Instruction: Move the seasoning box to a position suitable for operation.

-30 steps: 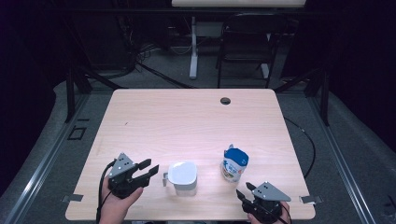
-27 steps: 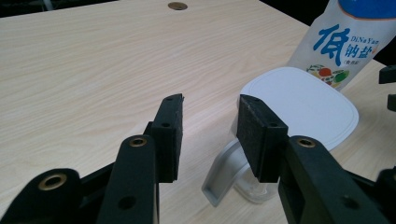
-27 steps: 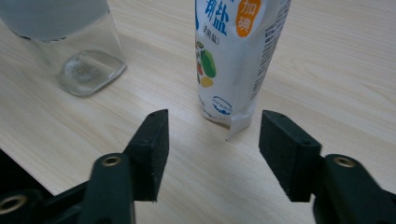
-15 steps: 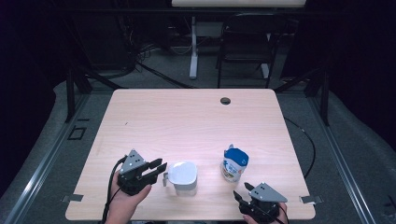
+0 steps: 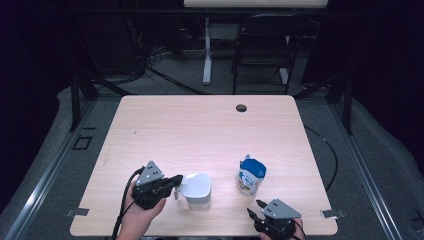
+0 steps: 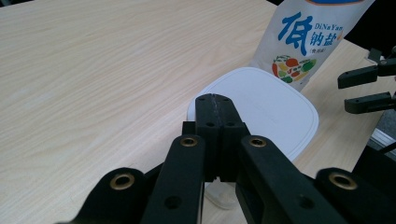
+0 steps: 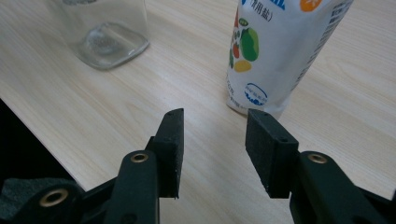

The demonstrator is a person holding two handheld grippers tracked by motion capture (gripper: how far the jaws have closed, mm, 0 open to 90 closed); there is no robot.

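Seen from above, the left claw [image 5: 176,183] meets the near-left edge of the white rounded-square plastic lid [image 5: 195,184] that caps a clear glass jar [image 5: 198,200] standing on the pale wooden table [image 5: 200,130]. Its jaws have just been closing and now stand together; in the left gripper view the black pads [image 6: 214,122] meet with no gap at the lid's [image 6: 266,105] rim, so a thin lip may be pinched between them, though the contact itself is hidden behind the pads. The lid lies directly ahead of this claw, along its pointing axis, which makes the left hand [image 5: 142,212] the nearer one to the jar.

The white and blue stand-up pouch of salt [image 5: 251,173] stands upright to the right of the jar, apart from it. It lies ahead of the right claw [image 5: 254,209] and slightly right of its centreline, as the right gripper view shows: the pouch [image 7: 280,51] rises beyond the right-hand pad [image 7: 268,149], not between the two. Those jaws have just been closing a little yet stand apart over bare table, gripping nothing. A grasp of the pouch would, in all likelihood, require a forward reach with a small shift toward that side.
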